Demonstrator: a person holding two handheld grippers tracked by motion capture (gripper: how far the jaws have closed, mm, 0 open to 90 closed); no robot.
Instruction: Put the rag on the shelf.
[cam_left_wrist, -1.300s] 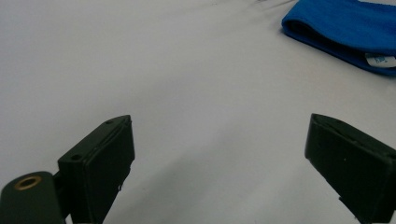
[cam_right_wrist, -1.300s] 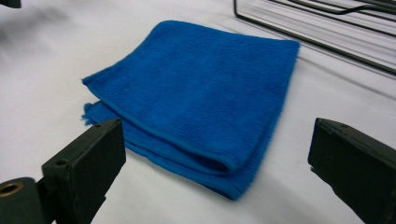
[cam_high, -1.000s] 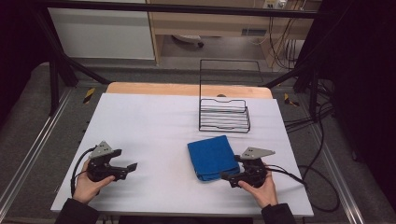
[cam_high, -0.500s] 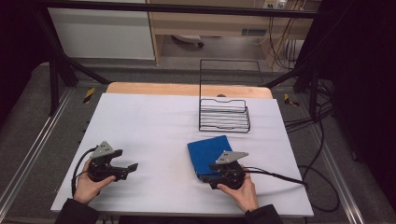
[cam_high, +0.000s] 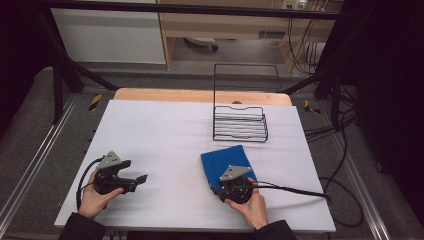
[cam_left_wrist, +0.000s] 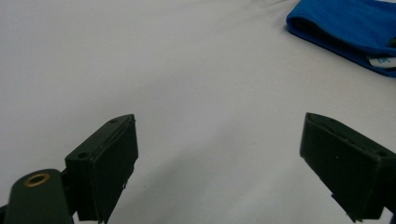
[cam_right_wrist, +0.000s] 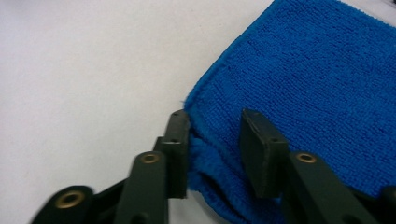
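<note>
At the near edge of the worktop (cam_high: 165, 125), two hands each hold one claw. The right claw (cam_high: 227, 186) sits at the near corner of a folded blue cloth (cam_high: 225, 160); in the right gripper view its jaws have just been closing and now stand narrowly apart astride that corner, where the folded layers bunch up between them. The left-hand pad (cam_right_wrist: 180, 140) lies against the cloth's hemmed edge, and the other pad rests on the pile; whether they already pinch it tight I cannot tell. The left claw (cam_high: 137, 179) lies well apart from the cloth, toward the left side of the worktop, with its jaws spread wide and nothing between them but the bare white surface. A cable trails from each claw.

There is one cloth, lying right of centre on the near half of the worktop. In the left gripper view a small white tag (cam_left_wrist: 380, 60) peeps out of its fold; the print on it is too small to read.

Farther back, beyond the cloth, stands one black wire rack (cam_high: 240, 122) with a tall wire frame rising behind it. A strip of bare wood shows along the far edge of the worktop.
</note>
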